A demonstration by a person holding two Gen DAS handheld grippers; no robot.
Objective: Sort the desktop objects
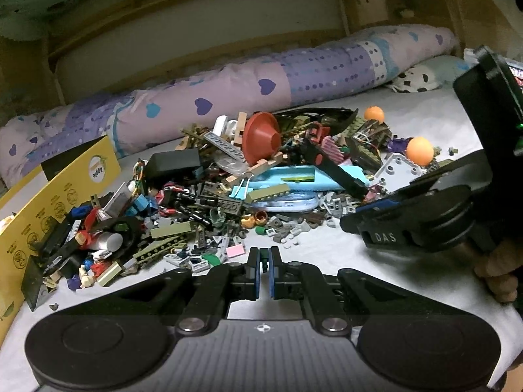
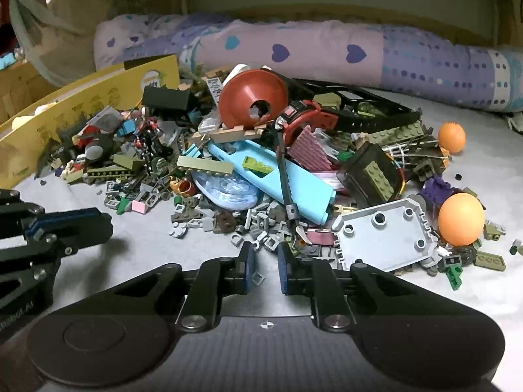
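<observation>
Your left claw [image 1: 265, 263] is clamped on a small dark green piece, low over the bed sheet [image 1: 327, 258] before the brick pile [image 1: 248, 176]. Your right claw [image 2: 265, 263] stands partly open and empty, a small grey brick [image 2: 259, 279] loose on the sheet between its pads. Centre the pads on that brick before you squeeze, and carry the green piece clear to the yellow box [image 1: 59, 192].
</observation>
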